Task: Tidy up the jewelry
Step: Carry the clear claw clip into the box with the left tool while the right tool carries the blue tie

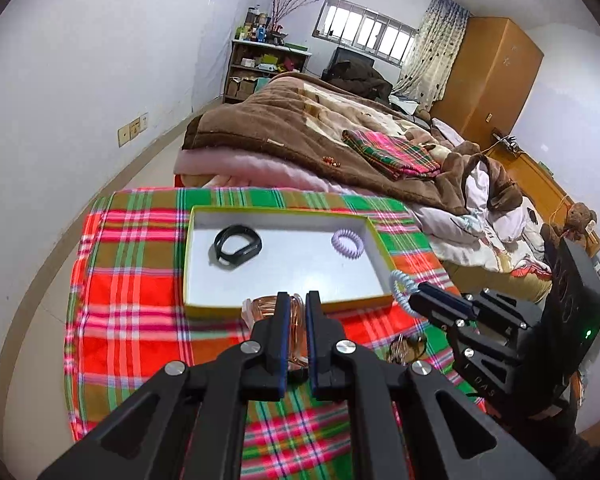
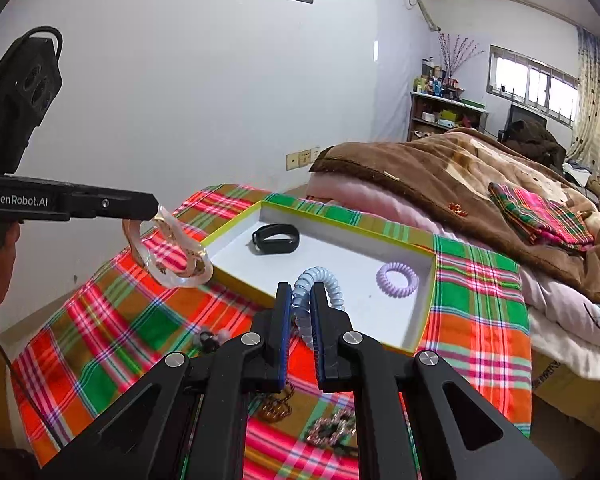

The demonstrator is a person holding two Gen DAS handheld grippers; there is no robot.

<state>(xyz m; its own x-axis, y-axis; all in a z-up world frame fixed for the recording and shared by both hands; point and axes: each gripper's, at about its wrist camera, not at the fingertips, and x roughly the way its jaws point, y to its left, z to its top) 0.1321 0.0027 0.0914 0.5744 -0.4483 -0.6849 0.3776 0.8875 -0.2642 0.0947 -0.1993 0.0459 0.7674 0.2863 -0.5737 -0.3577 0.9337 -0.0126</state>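
Left wrist view. The left tool (image 1: 297, 300), lower centre, pinches a clear, copper-tinted bangle (image 1: 260, 308) by its rim, just short of the near wall of the shallow white tray (image 1: 284, 307) on the plaid cloth (image 1: 140, 280) covering the tabletop. Inside the tray lie a black fitness band (image 1: 237, 245) at upper left and a lilac spiral hair tie (image 1: 347, 243) at upper right, well apart. At right, the right tool (image 1: 416, 296) grips a pale blue spiral hair tie (image 1: 400, 285) beside the tray's near right corner. More small pieces (image 1: 406, 350) lie on the cloth below it, too blurred to name.

Right wrist view. The right tool (image 2: 300, 300) is pressed onto the blue hair tie (image 2: 316, 292), squeezing its coils; the tie is light, springy and soft, so any point on the loop likely serves. At left the left tool (image 2: 156, 210), marked "GenRobot.AI", carries the bangle (image 2: 168, 248) clear of the cloth (image 2: 100, 320); it looks stiff, smooth and probably slippery and breakable, best held across the rim. A beaded brooch-like piece (image 2: 332, 428) lies at bottom centre.
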